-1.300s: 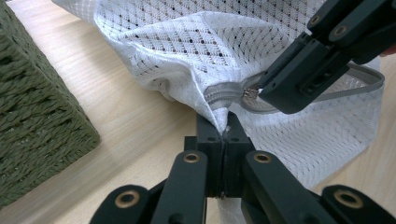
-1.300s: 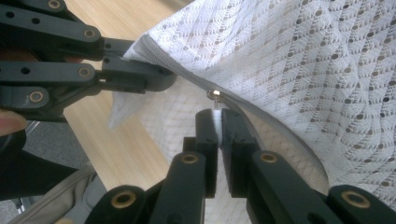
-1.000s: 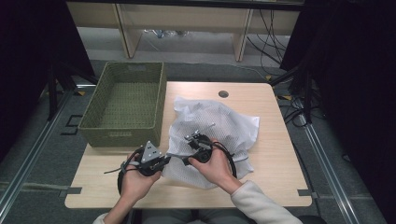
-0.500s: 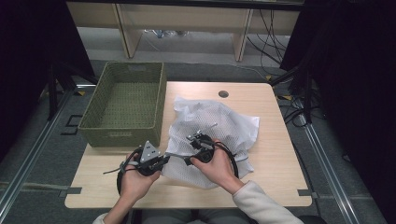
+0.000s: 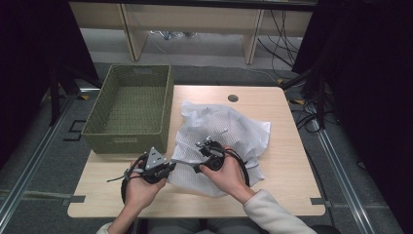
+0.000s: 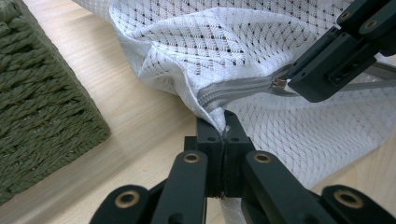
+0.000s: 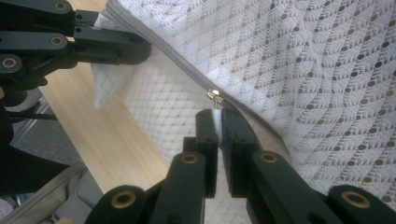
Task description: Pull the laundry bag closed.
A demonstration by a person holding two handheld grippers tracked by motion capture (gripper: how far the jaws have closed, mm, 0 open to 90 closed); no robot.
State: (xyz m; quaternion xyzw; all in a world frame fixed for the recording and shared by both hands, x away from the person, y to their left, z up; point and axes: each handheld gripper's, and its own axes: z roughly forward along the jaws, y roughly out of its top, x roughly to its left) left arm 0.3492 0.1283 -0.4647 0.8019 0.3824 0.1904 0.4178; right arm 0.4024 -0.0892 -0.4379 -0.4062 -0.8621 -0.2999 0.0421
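A white mesh zip bag (image 5: 229, 129) lies crumpled on the wooden table (image 5: 287, 165). My left gripper (image 5: 172, 164) is at the bag's near left corner; in the left gripper view its jaws (image 6: 224, 128) are shut on the fabric at the end of the grey zipper (image 6: 233, 89). A short way right along the zipper, my right gripper (image 5: 197, 167) holds the pull tab. In the right gripper view the jaws (image 7: 215, 117) are shut on the white tab just below the metal slider (image 7: 215, 94). The zipper runs taut between the two grippers. Both are held in the person's hands.
An empty green woven basket (image 5: 129, 109) stands at the table's left edge, close to my left gripper; its wall (image 6: 37, 93) is beside the bag corner. A round cable hole (image 5: 233, 98) is at the table's back. Bare wood lies right of the bag.
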